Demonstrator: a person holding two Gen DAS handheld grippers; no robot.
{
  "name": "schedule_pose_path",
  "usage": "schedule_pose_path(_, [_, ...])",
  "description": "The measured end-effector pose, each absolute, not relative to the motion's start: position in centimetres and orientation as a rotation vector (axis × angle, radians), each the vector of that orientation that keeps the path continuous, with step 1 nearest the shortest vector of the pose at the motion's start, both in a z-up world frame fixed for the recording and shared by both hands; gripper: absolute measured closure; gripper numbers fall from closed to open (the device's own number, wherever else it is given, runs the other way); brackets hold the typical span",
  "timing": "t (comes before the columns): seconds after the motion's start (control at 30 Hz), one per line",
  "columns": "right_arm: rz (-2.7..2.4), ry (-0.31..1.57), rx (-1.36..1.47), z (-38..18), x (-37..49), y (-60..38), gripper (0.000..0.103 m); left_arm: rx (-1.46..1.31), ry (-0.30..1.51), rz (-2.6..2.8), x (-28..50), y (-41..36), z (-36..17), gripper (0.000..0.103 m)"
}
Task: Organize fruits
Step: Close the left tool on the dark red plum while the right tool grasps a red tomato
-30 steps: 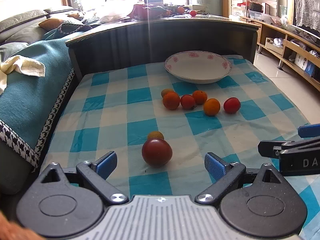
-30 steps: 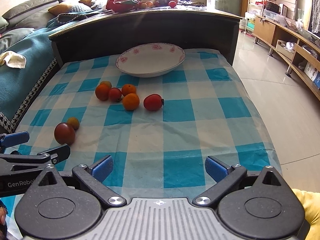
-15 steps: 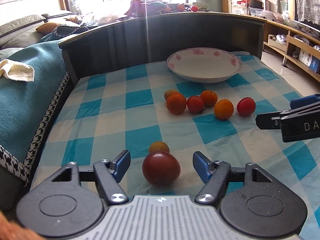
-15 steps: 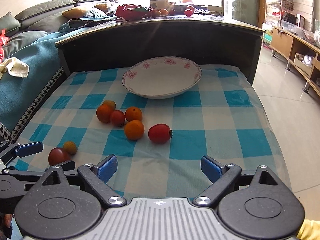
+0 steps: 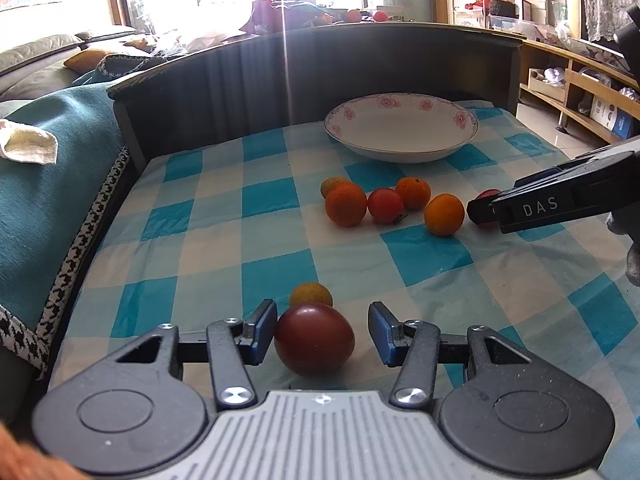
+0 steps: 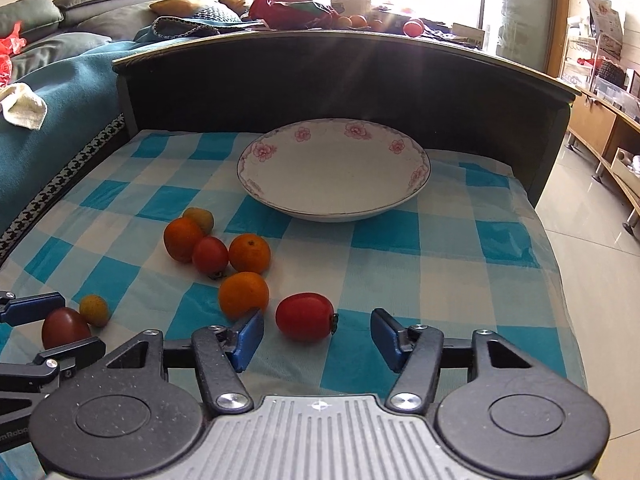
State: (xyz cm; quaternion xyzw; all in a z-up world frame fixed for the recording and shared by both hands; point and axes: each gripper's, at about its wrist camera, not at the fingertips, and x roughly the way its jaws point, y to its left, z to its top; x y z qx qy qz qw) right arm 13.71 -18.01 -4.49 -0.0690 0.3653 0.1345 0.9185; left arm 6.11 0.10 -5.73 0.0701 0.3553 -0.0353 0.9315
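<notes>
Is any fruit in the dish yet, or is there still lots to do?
None yet: the flowered dish holds no fruit. Both grabbers are open, jaws either side of a fruit but not squeezing: the left gripper around the dark tomato, the right gripper around the red tomato. All eight fruits remain on the checked cloth.

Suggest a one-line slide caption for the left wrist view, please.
Open left gripper straddling a dark tomato on the checked cloth, empty plate beyond.
</notes>
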Motion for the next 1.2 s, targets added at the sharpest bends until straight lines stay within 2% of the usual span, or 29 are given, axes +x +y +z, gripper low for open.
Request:
schedule_pose_path(0.1, [0.292, 0.75, -0.143, -4.8, 14.4, -17.9, 0.052, 0.132, 0.749, -0.072, 6.3, 0.3, -6.2, 0.044])
schedule_pose_path(0.27, [0.309, 0.734, -0.139, -4.7, 14.9, -17.9, 0.061, 0.117, 0.769, -0.075, 6.5, 0.4, -6.6, 0.045])
schedule_pose_path(0.57, [0.362, 0.742, -0.134, -4.7, 15.0, -18.7, 0.062, 0.077, 0.78, -0.086, 6.6, 0.9, -6.6, 0.047])
schedule_pose_path(0.9, [0.464, 0.795, -0.192, -4.7, 14.9, -18.8, 0.064, 0.062, 0.78, -0.092, 6.7, 1.2, -6.7, 0.046])
schedule_pose_path(1.03, [0.462, 0.803, -0.245, -5.1, 14.5, -18.4, 0.069, 0.067, 0.78, -0.089, 6.7, 1.1, -6.7, 0.046])
schedule_pose_path(1.07, [0.462, 0.804, -0.237, -5.0, 14.5, -18.4, 0.074, 0.07, 0.781, -0.087, 6.7, 1.1, -6.7, 0.047])
schedule_pose_path(1.2, [0.45, 0.806, -0.236, -5.0, 14.3, -18.3, 0.075, 0.074, 0.788, -0.086, 6.9, 1.0, -6.5, 0.052])
